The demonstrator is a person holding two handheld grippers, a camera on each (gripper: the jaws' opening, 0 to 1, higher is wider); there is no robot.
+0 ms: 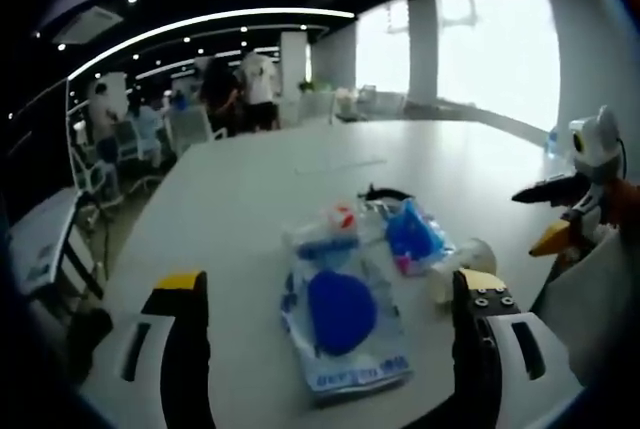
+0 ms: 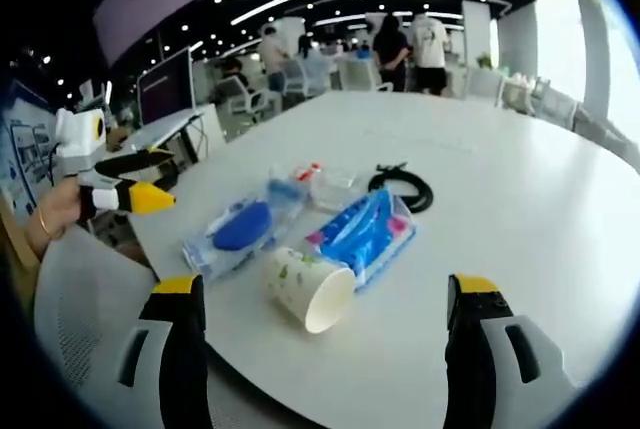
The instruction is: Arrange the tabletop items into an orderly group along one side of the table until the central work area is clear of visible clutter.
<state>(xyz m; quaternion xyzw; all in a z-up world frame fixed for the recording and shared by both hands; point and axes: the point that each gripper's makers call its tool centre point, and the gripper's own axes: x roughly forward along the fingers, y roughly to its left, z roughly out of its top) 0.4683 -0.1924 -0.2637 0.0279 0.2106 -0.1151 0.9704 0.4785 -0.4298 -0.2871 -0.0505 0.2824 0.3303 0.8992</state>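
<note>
Left gripper (image 1: 330, 349) jaws apart, nothing between them, hovering over the near edge of the white tabletop (image 1: 260, 179). Right gripper (image 2: 320, 349) jaws also wide apart and empty, at another edge of the same table.

Right gripper view, near to far: a paper cup (image 2: 308, 289) lies tipped on its side, mouth toward the camera. Just beyond it, touching or nearly so, a blue wipes pack (image 2: 362, 234). Left of the cup, a clear packet with a blue round thing inside (image 2: 238, 229). Further on a small clear packet with red print (image 2: 325, 181), contents hard to make out, and a black coiled cable (image 2: 402, 187). The lot sits clustered near one table edge.

In the left gripper view the cup (image 1: 462, 267) is partly hidden behind the jaw and the cable (image 1: 385, 193) is barely visible.

Far off, blurred people (image 2: 410, 44) stand among chairs.
</note>
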